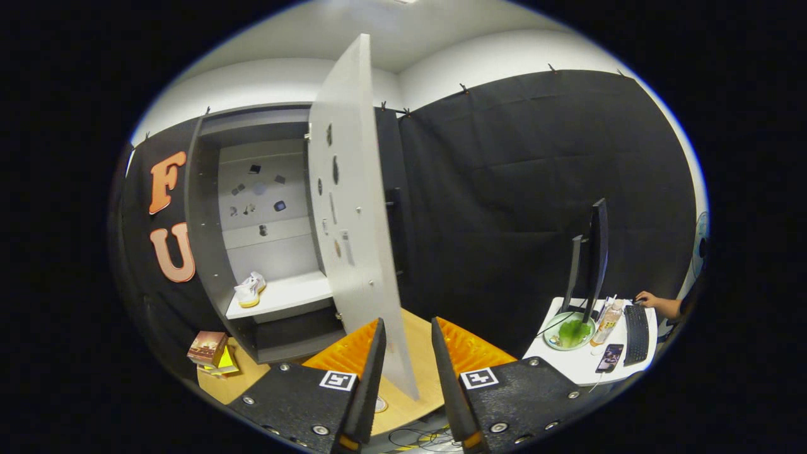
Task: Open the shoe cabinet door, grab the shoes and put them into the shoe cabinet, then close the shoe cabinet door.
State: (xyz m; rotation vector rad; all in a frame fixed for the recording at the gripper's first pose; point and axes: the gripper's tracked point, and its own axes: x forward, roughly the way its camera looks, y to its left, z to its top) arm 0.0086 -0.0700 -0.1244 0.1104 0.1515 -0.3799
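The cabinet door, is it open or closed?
Open. The cabinet door swings out edge-on between the open gripper fingers, showing the shoes on the shelf.

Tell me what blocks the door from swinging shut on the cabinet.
Nothing visible does. The door stands open, its edge between the open gripper fingers. The shoes sit well back on the shelf inside the cabinet.

The gripper [406,362] is held level, its fingers [372,372] spread apart with a clear gap between them; nothing is pressed by either.
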